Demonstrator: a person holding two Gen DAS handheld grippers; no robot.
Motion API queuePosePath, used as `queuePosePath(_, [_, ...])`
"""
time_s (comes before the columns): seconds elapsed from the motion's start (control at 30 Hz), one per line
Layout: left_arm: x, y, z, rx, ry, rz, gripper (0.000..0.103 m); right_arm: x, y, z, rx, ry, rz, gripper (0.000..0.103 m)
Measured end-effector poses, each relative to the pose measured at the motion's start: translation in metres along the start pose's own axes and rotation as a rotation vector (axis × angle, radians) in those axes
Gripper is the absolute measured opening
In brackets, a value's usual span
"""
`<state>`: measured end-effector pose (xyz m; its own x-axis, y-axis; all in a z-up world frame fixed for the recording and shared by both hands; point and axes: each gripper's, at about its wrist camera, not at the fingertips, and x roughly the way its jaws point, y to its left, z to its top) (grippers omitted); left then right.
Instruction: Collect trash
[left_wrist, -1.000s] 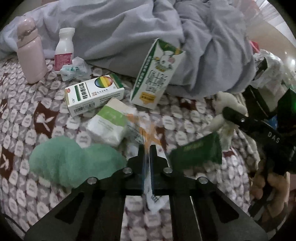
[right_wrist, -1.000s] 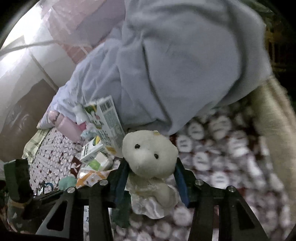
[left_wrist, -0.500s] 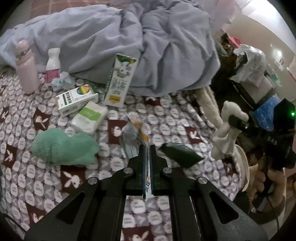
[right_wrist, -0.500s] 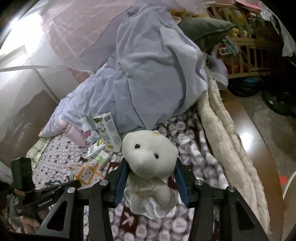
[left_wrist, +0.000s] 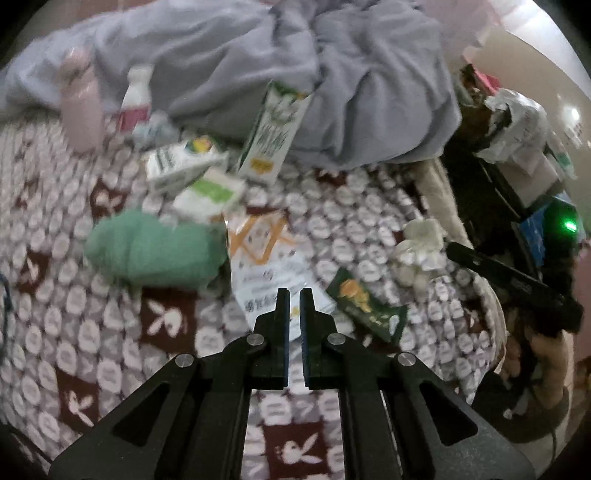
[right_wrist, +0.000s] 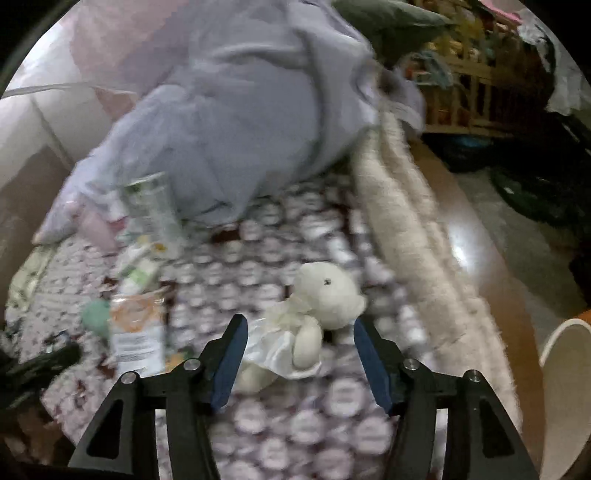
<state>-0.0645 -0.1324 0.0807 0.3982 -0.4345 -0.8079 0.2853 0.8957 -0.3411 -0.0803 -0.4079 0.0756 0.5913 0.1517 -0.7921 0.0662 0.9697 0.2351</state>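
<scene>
My left gripper (left_wrist: 291, 295) is shut on the lower edge of an orange-and-white wrapper (left_wrist: 264, 254), which hangs over the patterned blanket (left_wrist: 110, 350). A green snack packet (left_wrist: 365, 310) lies just right of it. My right gripper (right_wrist: 297, 320) has its jaws opening. A white teddy (right_wrist: 325, 295) lies on the blanket between them, and the blue pads do not touch it. In the left wrist view the teddy (left_wrist: 421, 247) sits near the bed's right edge, beside a black finger (left_wrist: 480, 262) of the right gripper. The right wrist view shows the wrapper (right_wrist: 136, 325) at the left.
A milk carton (left_wrist: 273, 136), medicine box (left_wrist: 181, 162), tissue pack (left_wrist: 210, 192), green cloth (left_wrist: 155, 251), pink flask (left_wrist: 81, 110) and white bottle (left_wrist: 135, 96) lie before a grey duvet (left_wrist: 295, 74). A white bin's rim (right_wrist: 565, 387) stands on the floor at the right.
The right jaws have spread and the teddy has dropped from them onto the blanket. The left gripper has drawn back from the clutter with the wrapper still in it.
</scene>
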Motion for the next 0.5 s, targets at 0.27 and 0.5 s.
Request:
queuePosePath(0.27, [0.010,0.038,-0.013,-0.134,0.008,0.007,0.046,0.054,0.075,-0.038,-0.276,0.180,0.130,0.058])
queuePosePath(0.5, [0.013,0.037,-0.010,-0.134,-0.004,0.004,0.058,0.070,0.075,-0.047,-0.295,0.166,0.069,0.041])
